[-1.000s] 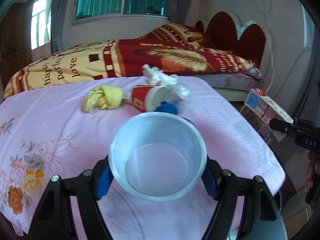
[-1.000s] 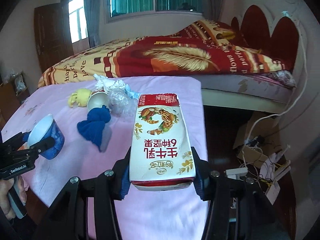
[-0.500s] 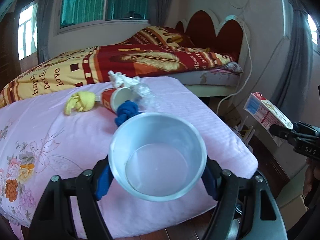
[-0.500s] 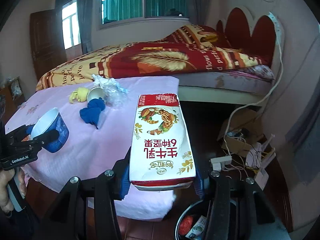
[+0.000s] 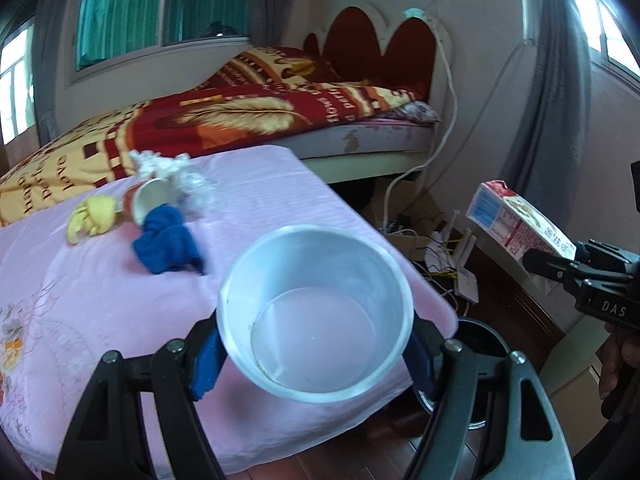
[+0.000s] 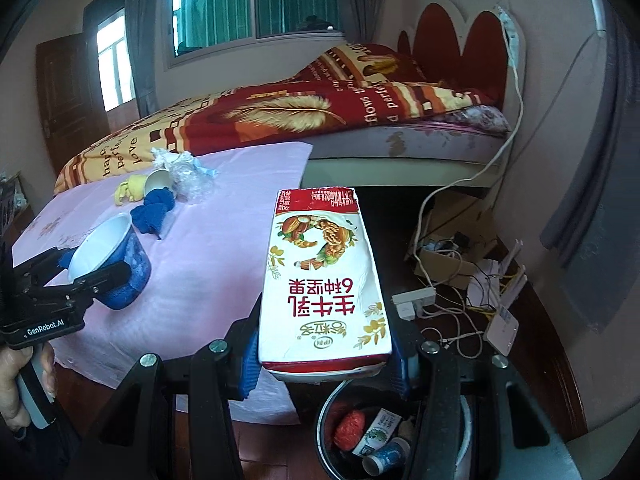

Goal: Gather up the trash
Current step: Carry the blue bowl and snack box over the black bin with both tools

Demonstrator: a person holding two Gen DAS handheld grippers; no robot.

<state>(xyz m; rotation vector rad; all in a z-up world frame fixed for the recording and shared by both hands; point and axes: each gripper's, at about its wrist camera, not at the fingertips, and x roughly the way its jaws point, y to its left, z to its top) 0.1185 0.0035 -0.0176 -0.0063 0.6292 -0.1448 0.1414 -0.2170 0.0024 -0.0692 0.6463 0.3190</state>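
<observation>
The left hand-held gripper (image 5: 316,354) clamps a paper bowl (image 5: 316,316) at the lower centre, over the pink worktop (image 5: 100,300). The right hand-held gripper (image 6: 324,360) grips a milk carton (image 6: 322,280) at centre frame, above the trash bin (image 6: 324,420) at the bottom.

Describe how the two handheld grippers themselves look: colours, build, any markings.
Both are black plastic frames with silver bolts and blue finger pads. The left gripper reads "GenRobot.AI" in white and has a grey handle in a bare hand; the right gripper shows "DAS".
</observation>
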